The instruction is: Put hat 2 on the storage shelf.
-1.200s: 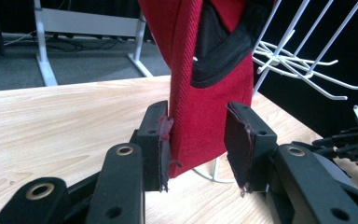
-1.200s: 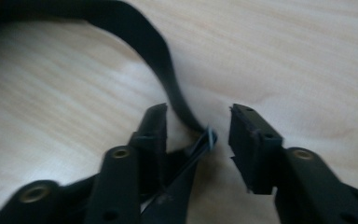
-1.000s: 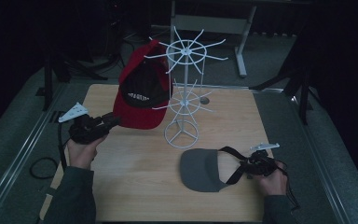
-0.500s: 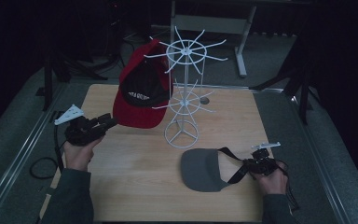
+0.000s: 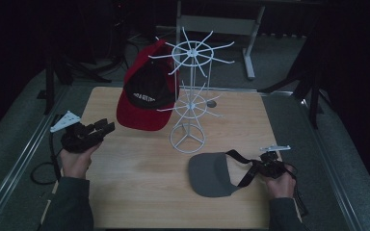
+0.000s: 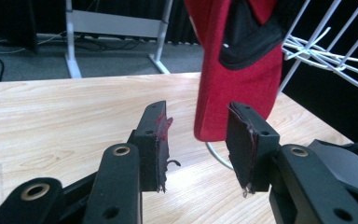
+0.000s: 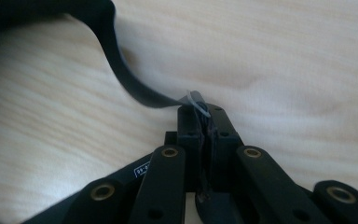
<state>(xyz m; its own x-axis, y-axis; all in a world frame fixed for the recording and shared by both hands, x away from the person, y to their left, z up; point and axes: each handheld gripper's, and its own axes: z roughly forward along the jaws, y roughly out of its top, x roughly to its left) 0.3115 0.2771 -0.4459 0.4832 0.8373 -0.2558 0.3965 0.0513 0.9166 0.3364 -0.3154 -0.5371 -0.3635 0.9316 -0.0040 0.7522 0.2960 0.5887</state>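
A red cap [image 5: 147,98] with a black front panel hangs on the white wire rack [image 5: 189,96] at the back of the wooden table [image 5: 139,192]. My left gripper [image 5: 103,130] is left of the cap's brim and apart from it. It is open, its jaws have just been opening, and nothing is between them. In the left gripper view the red cap [image 6: 237,88] hangs just beyond the left gripper [image 6: 198,112]. A grey visor [image 5: 209,174] lies at the front right. My right gripper [image 5: 262,166] is shut on its black strap [image 5: 243,168]. In the right gripper view the strap [image 7: 121,70] runs into the shut right gripper [image 7: 200,112].
The rack's round base [image 5: 188,139] stands mid-table between the two hands, and its wire arms [image 6: 326,51] stick out near the cap. A grey metal stand [image 5: 250,48] is behind the table. A cable [image 5: 41,171] loops on the floor at the left.
My left gripper has eased slightly back to the left, away from the red cap's brim. The right hand has stayed in place on the strap.
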